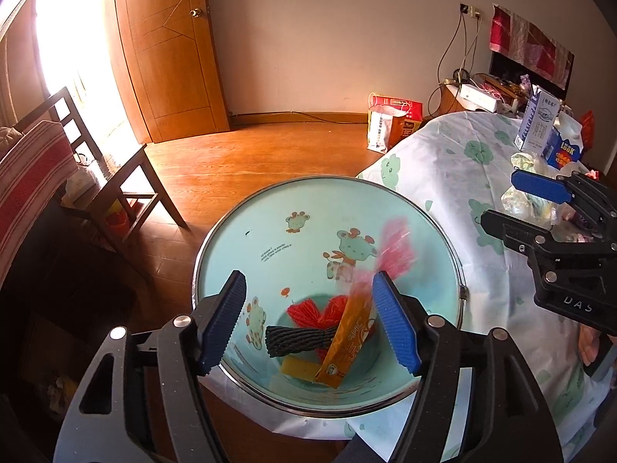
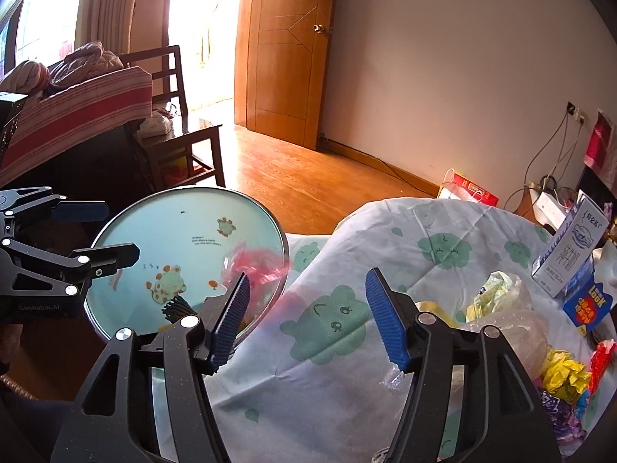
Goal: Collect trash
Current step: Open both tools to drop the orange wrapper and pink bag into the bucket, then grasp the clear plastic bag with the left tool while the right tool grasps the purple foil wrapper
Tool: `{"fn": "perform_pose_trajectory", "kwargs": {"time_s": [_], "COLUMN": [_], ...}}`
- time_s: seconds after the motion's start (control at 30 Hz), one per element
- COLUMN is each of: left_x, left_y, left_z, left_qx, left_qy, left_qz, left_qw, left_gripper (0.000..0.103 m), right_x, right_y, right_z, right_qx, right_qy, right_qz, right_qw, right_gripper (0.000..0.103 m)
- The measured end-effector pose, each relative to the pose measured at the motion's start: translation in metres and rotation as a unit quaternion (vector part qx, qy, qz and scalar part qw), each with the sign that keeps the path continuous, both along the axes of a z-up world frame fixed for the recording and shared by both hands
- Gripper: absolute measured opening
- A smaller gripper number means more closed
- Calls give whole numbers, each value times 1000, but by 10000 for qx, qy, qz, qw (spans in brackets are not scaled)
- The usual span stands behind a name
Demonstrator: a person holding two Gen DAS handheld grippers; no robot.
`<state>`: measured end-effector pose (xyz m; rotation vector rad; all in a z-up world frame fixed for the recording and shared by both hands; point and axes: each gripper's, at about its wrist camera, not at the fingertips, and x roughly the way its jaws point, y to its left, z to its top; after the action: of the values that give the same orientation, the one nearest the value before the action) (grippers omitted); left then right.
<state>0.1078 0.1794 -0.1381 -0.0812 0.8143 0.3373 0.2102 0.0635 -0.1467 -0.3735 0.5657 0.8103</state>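
Observation:
A light blue bin (image 1: 270, 239) with cartoon animals and a metal rim stands against the table's edge. On its bottom lie a red wrapper (image 1: 327, 310), a black coil (image 1: 297, 339), an orange sachet (image 1: 347, 343) and a yellow piece (image 1: 299, 368). My left gripper (image 1: 308, 281) hangs open over the bin. A blurred pink wrapper (image 1: 393, 250) is in the air beside its right finger, unpinched. My right gripper (image 2: 307, 276) is open over the tablecloth (image 2: 327, 324) with nothing between its fingers. The pink wrapper (image 2: 258, 260) shows past its left finger at the bin (image 2: 185, 231).
More trash lies on the table at right: a clear plastic bag (image 2: 501, 308), crumpled yellow paper (image 2: 565, 372), a red wrapper (image 2: 601, 359). A milk carton (image 2: 570, 247) and a blue box (image 2: 588, 305) stand behind. A wooden chair (image 1: 127, 189) and paper bags (image 1: 389, 123) are on the floor.

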Motion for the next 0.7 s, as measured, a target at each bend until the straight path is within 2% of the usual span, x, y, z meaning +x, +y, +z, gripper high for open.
{"fn": "perform_pose_trajectory", "kwargs": {"time_s": [0.07,0.3,0.47,0.6,0.7], "left_x": [0,0,-1,1,4], "left_y": [1,1,-2,-9,-19], "left_z": [0,-1,0,-1,0], "left_qx": [3,-1,17,6,-7], "left_qy": [11,7,-8,13,9], "left_qz": [14,8,-36,-124,-286], "left_qw": [10000,10000,10000,9999,9996], "left_gripper": [72,73,79,81,81], "right_x": [0,1,-2,-5,-11], "right_y": [0,-2,-5,-15,-32], "right_z": [0,0,2,10,18], "right_qx": [-4,16,43,171,256], "right_qy": [-15,-46,-184,-359,-320], "right_qz": [-10,-57,-142,-472,-644], "right_qw": [10000,10000,9997,9981,9971], "right_gripper": [65,68,71,73,73]}}
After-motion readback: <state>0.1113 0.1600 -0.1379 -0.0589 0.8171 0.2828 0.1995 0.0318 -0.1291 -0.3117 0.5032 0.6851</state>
